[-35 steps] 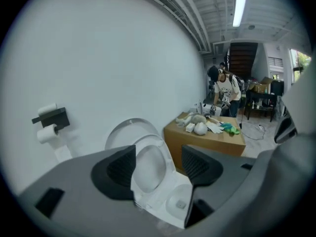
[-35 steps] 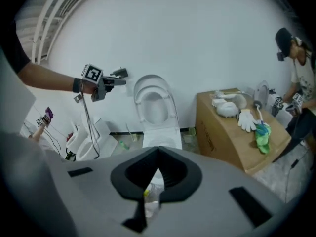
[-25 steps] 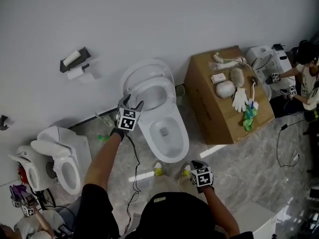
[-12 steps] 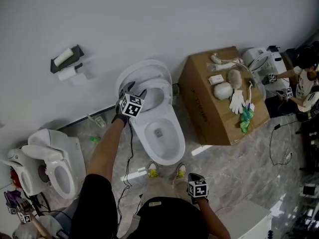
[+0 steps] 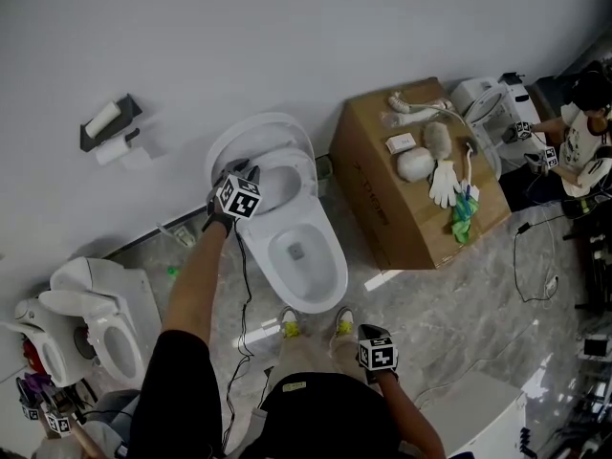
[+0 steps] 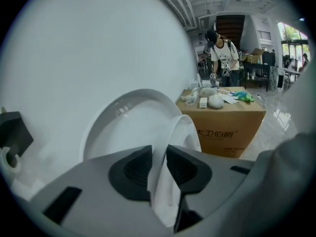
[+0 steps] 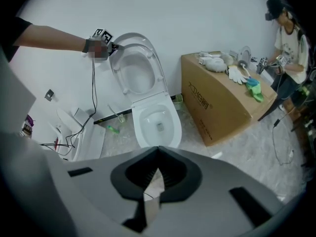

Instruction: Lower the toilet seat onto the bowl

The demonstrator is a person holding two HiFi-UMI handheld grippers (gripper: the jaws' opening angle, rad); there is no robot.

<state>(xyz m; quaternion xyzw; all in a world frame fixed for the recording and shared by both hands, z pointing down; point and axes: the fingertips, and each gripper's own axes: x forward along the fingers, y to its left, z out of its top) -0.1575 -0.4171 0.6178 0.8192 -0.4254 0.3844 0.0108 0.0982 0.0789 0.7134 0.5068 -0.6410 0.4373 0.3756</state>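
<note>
The white toilet stands against the wall with its bowl (image 5: 292,251) uncovered. Its lid (image 5: 251,134) and seat (image 5: 292,182) are both raised upright. My left gripper (image 5: 249,173) is at the seat's left edge. In the left gripper view the thin seat rim (image 6: 174,142) runs edge-on between the black pads, with the lid (image 6: 126,127) behind it. The jaws of the left gripper (image 6: 159,164) have just been closing and now press on that rim. My right gripper (image 5: 375,340) hangs low by my body, far from the toilet. The right gripper (image 7: 157,157) is shut and empty.
A cardboard box (image 5: 382,208) with gloves, a brush and small items on top stands right of the toilet. Another toilet (image 5: 96,323) sits at the left. A paper holder (image 5: 105,122) hangs on the wall. A person (image 5: 583,132) works at the far right. Cables lie on the floor.
My left gripper moved from beside the bowl up to the raised seat's left rim, and its jaws closed on it. The right gripper sank closer to my body.
</note>
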